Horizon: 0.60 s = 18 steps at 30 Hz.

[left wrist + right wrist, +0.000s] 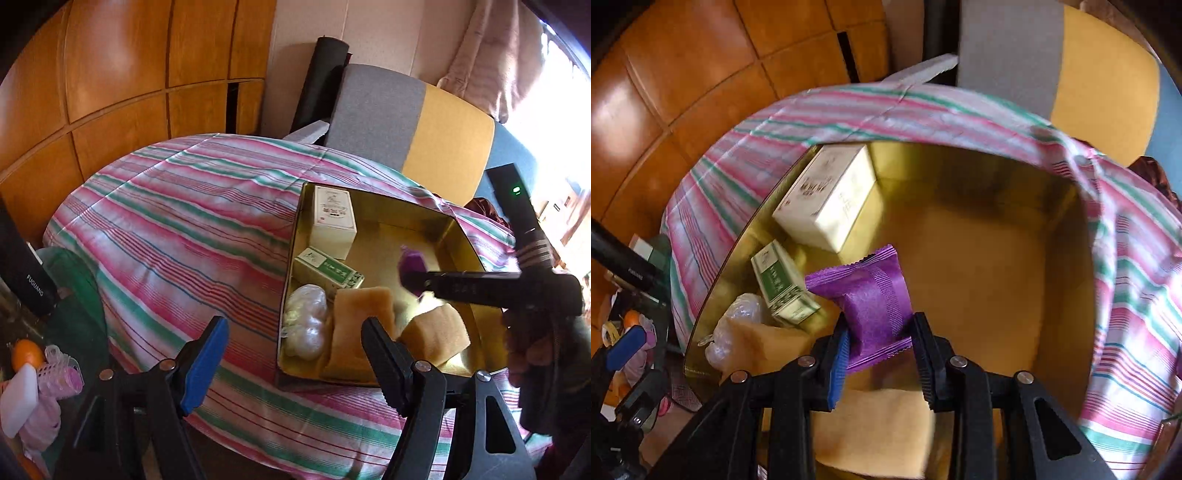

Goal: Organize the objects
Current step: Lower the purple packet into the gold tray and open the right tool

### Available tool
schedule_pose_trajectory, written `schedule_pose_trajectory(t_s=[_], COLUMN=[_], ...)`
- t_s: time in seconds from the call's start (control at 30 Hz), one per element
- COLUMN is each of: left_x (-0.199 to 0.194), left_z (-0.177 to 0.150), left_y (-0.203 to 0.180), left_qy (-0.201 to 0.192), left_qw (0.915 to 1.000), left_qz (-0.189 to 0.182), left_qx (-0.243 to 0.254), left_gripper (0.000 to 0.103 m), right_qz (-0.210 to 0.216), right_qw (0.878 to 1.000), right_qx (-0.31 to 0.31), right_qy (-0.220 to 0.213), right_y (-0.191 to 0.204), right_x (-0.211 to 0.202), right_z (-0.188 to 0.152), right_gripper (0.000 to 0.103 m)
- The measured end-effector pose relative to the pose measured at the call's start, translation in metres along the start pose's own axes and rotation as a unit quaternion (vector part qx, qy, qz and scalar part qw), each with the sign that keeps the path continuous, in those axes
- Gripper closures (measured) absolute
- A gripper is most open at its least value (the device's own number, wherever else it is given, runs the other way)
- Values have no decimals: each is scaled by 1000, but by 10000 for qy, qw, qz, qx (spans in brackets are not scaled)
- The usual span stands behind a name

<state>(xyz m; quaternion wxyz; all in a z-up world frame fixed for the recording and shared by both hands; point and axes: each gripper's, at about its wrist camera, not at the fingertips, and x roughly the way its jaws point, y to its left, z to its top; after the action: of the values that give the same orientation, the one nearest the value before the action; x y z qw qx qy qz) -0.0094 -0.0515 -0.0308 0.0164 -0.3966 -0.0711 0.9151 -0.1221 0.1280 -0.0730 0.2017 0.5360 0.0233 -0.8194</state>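
Note:
A gold tin box (373,197) (1067,266) sits on a striped cloth. In it are a white carton (332,221) (827,199), a green and white carton (327,269) (781,284), a clear plastic bag (306,325) (735,321) and yellow sponges (360,325) (882,428). My right gripper (881,343) is shut on a purple sachet (873,306) and holds it above the tin's floor; it shows blurred in the left wrist view (412,264). My left gripper (295,343) is open and empty, just left of the tin's near corner.
The striped cloth (177,229) covers a round table. A grey and yellow chair (410,122) stands behind it. At the left are a black speaker (26,273), a green object (74,295), an orange (26,354) and pink hair rollers (61,373). Wooden panels (110,74) line the wall.

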Motion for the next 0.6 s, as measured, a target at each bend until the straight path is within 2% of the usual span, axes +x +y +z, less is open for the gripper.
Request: schedule_pose_trajectory(t_s=[0.07,0.13,0.23,0.6], left_x=[1,2,3,-6], left_z=[-1,-1,-1,1], left_y=[3,5,7,-3], left_qy=[25,40,36,-83], left_qw=[10000,10000,9999,10000], left_qz=[6,5,25,28], left_qx=[-36,-66,-93,44], left_gripper=[28,27,26,25], right_qz=[152,369,355,55], right_qw=[9998,9992,9992,9974], right_qx=[-19,-56,-114,-85], right_qy=[105,170,127,-711], right_y=[6,11,15,11], right_x=[9,11,7,-48], right_z=[-2,-6,-12,-27], right_gripper=[69,63,62,55])
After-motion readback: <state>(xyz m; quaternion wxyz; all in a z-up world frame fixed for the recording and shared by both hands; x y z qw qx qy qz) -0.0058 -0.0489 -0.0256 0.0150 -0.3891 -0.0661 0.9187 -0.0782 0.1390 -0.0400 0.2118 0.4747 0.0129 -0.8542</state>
